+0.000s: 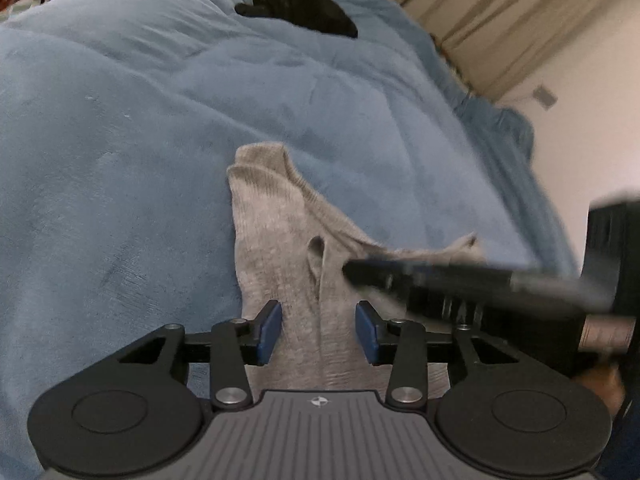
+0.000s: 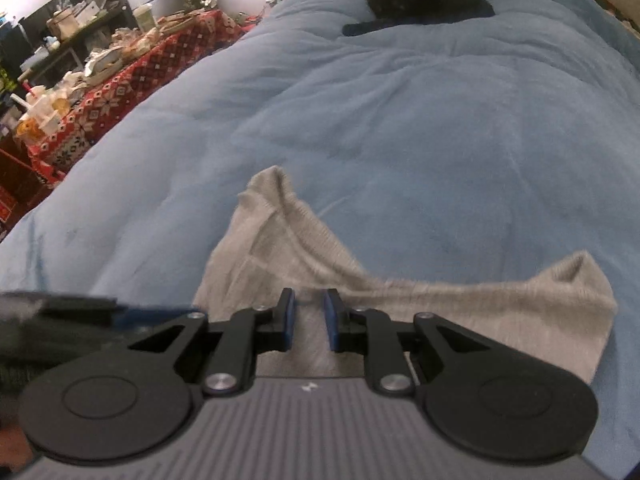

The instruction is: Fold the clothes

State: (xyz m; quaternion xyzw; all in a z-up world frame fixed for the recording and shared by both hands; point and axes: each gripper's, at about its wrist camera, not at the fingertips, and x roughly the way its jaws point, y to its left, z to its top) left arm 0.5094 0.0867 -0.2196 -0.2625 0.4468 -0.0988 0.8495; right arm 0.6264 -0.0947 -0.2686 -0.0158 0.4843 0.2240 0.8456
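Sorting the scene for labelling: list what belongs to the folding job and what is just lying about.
Part of the job:
grey garment
left claw
right claw
blue blanket, the folding surface

Just lying about:
black cat
cluttered red patterned table
curtain

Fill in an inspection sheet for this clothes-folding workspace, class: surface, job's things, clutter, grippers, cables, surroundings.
Surface: blue plush blanket over a bed, softly rumpled.
Job's things: one grey knit garment, crumpled, lying under both grippers.
Clutter: black cat curled at the far end of the blanket, apart from the garment.
Grippers: left gripper open, pads either side of the grey fabric without pressing; right gripper jaws narrow, fabric between them, grip unclear.
Cables: nothing seen.
Surroundings: crowded table with a red patterned cloth beside the bed; beige curtains on the other side.
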